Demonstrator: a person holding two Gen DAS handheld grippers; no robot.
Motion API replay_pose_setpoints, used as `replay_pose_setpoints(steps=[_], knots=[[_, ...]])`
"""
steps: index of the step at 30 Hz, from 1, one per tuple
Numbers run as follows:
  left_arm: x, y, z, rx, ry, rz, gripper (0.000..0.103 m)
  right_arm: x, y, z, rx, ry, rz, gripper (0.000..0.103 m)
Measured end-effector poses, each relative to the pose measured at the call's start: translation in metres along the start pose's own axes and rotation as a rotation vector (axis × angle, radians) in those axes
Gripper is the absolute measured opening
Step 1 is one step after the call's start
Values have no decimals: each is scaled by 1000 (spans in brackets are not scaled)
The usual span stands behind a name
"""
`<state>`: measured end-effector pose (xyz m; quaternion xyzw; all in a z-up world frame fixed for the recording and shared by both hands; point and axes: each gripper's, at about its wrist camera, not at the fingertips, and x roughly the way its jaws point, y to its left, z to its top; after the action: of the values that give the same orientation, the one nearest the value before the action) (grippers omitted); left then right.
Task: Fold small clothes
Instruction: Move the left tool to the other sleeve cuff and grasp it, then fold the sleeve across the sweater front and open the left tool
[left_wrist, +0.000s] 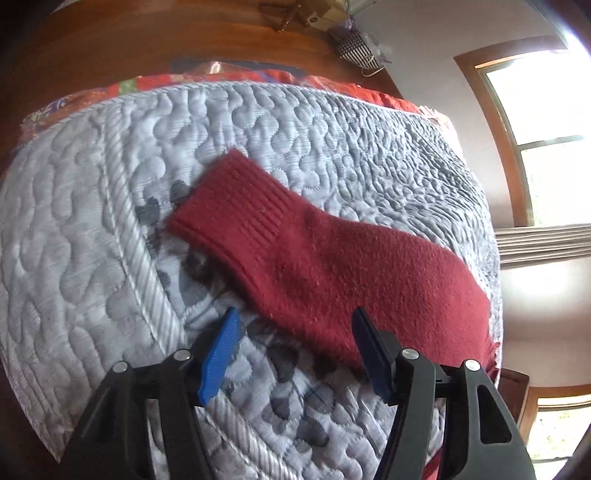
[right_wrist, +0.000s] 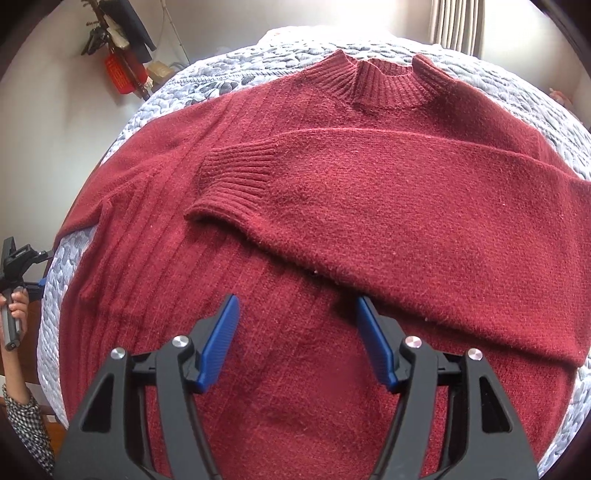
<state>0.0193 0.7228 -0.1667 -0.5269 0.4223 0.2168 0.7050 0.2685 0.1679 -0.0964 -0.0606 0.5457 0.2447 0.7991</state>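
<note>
Left gripper (left_wrist: 293, 323): jaws wide, empty, above unfolded sleeve (left_wrist: 325, 266).
Right gripper (right_wrist: 295, 308): jaws wide, empty, over sweater body.
Dark red ribbed knit sweater (right_wrist: 295, 369): flat on grey quilted mattress (left_wrist: 92, 221); one sleeve (right_wrist: 369, 199) folded across chest.

Left wrist view low and close over one outstretched sleeve (left_wrist: 332, 266), right wrist view above sweater (right_wrist: 295, 229) body, facing its far collar, both sharing quilted mattress (left_wrist: 92, 221).

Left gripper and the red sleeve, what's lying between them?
Nothing but bare quilted mattress. In the left wrist view the open left gripper hovers just short of the sleeve, its right finger overlapping the sleeve's edge.
</note>
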Motion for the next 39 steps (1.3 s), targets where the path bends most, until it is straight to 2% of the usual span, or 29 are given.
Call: replay_pose_setpoints(steps=[4, 6, 8, 9, 10, 16, 20, 23, 27, 31, 39], knots=[[17, 3, 13, -20, -11, 24, 59, 1, 1, -1, -13, -4, -7, 66], [21, 4, 16, -20, -27, 47, 48, 1, 0, -1, -13, -6, -2, 65], [22, 4, 17, -23, -44, 74, 25, 1, -2, -1, -11, -8, 8, 65], [22, 5, 17, -28, -54, 80, 20, 1, -2, -1, -10, -11, 12, 65], [21, 4, 17, -30, -64, 85, 10, 0, -2, -2, -9, -14, 15, 65], [-1, -23, 7, 32, -193, 91, 7, -8, -5, -8, -8, -33, 28, 65], [-23, -76, -14, 183, -302, 62, 7, -23, -9, -15, -10, -60, 26, 65], [-32, -126, -36, 315, -339, 24, 7, -35, -15, -22, -10, -81, 6, 65], [-29, -190, -73, 491, -335, -36, 7, -47, -26, -32, -10, -100, -49, 65], [-9, -248, -118, 651, -297, -84, 7, -51, -44, -41, 21, -96, -62, 65], [36, -331, -212, 892, -216, -153, 7, -55, -75, -59, 76, -95, -76, 65]])
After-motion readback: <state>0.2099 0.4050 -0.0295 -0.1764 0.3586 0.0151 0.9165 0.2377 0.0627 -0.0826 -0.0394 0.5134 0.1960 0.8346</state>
